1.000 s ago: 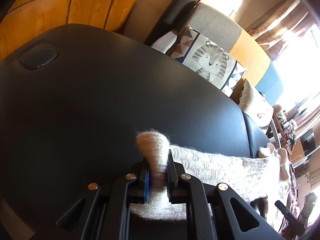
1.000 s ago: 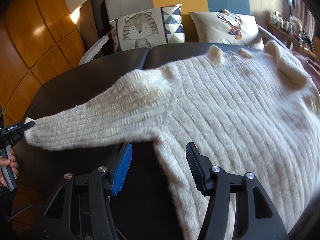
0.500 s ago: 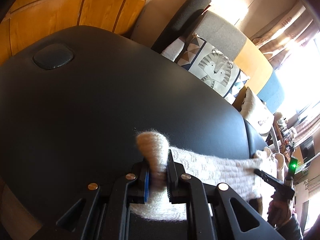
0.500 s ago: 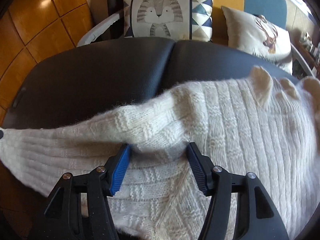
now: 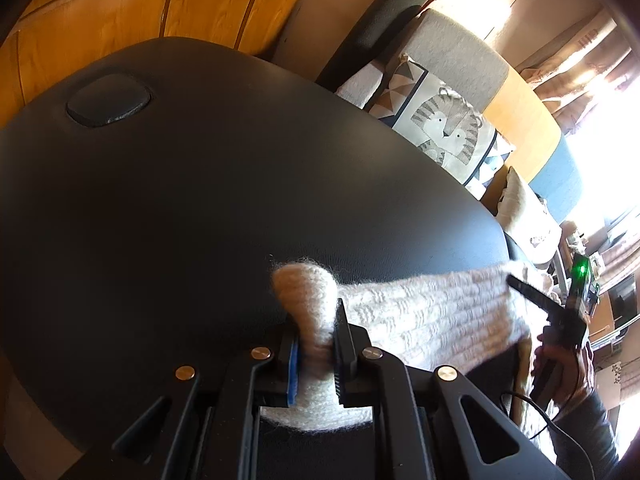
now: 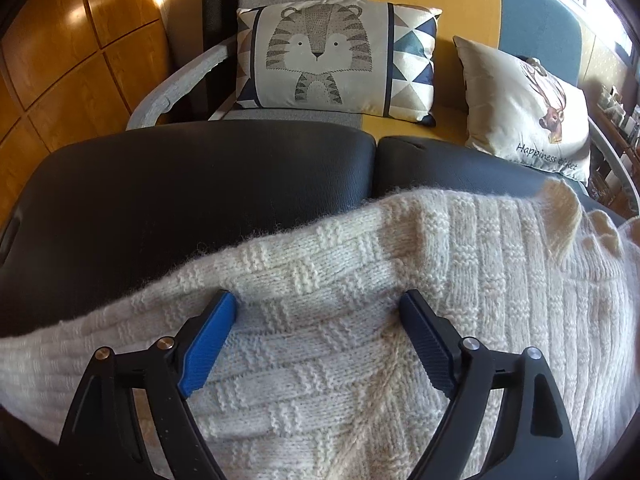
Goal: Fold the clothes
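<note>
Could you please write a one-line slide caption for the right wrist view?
Right claw, jaws opening, over the shoulder of a cream knit sweater spread on a black padded table.

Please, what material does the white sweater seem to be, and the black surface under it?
Sweater: looks like a thick wool or wool-like knit, cream, matte; ribs, basket-weave blocks and loose fuzzy fibres show along its edge. Black surface: probably leather or faux leather over padding; smooth, slightly glossy, with a fine grain, rounded edges and a seam between two cushions.
</note>
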Available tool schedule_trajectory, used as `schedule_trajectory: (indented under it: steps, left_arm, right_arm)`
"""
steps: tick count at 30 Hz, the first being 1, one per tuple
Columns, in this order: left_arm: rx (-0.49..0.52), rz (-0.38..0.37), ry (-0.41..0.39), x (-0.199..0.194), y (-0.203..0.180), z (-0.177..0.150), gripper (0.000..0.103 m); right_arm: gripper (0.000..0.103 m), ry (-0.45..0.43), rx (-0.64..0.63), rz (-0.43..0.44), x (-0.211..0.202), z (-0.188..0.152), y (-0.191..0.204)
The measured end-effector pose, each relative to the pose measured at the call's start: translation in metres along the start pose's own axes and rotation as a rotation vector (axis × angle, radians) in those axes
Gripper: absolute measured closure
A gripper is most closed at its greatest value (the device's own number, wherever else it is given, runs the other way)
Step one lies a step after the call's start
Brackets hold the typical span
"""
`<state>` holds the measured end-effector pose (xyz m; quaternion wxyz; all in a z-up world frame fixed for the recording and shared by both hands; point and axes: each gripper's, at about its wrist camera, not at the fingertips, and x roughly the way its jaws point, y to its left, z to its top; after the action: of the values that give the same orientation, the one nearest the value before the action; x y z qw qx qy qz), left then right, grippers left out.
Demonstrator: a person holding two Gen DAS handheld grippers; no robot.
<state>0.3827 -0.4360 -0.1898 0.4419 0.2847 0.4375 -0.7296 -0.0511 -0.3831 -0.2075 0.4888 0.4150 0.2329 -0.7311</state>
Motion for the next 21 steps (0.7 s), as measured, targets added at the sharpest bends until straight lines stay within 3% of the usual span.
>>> schedule_trajectory:
  steps: [5,12,16,21]
  left_arm:
    - [-0.022,0.007,0.02,0.008,-0.002,-0.008,0.09]
    - [-0.028,0.01,0.035,0.009,0.001,-0.02,0.09]
    - [-0.031,0.007,0.041,0.008,0.004,-0.025,0.09]
    - [-0.05,0.007,0.047,0.008,0.009,-0.03,0.089]
  right_arm:
    - [0.016,0.028,0.001,0.02,-0.009,0.006,-0.004]
    - [0.016,-0.008,-0.002,0.036,-0.05,-0.031,-0.03]
    - [0.016,0.008,-0.019,0.058,-0.055,-0.042,-0.037]
    - [0.016,0.025,-0.051,0.105,-0.042,-0.033,-0.032]
